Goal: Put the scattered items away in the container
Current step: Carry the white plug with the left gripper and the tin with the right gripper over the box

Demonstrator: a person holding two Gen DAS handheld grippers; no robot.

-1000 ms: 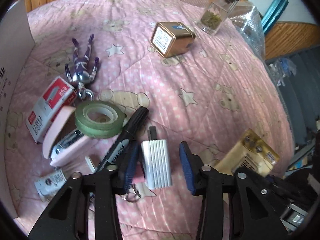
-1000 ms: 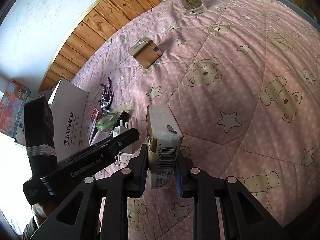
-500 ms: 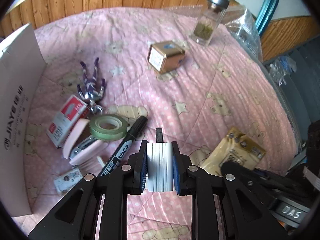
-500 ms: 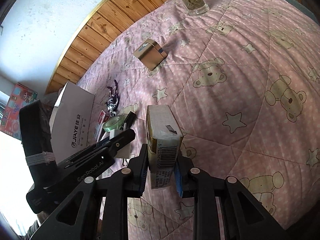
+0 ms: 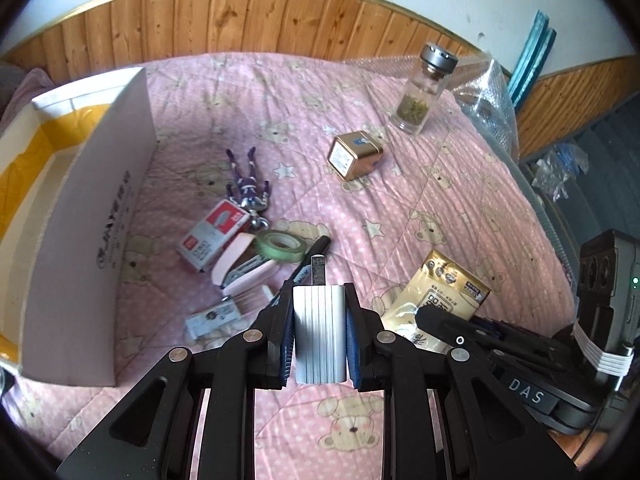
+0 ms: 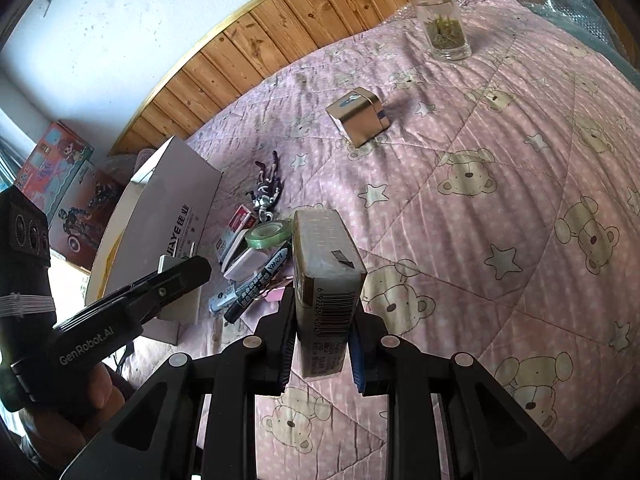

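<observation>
Lifted off the quilt (image 5: 420, 208), white ribbed charger (image 5: 319, 332) clamped between left tongs (image 5: 320, 340), right tongs (image 6: 322, 344) gripping gold packet (image 6: 326, 288).

Pink bear-print quilt (image 5: 460, 216); wood-panelled wainscot (image 5: 240, 16); white wall (image 6: 120, 20)

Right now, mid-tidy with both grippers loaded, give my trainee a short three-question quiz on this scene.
1. True or false: the left gripper is clamped on the white ribbed charger.
2. What does the right gripper hold? A) glass jar B) gold snack packet C) marker
3. Fill in: the green tape roll lies beside the pink ____.

Key: 1 true; 2 B; 3 stapler. The glass jar stands upright on the pink quilt, far from the white box.
</observation>
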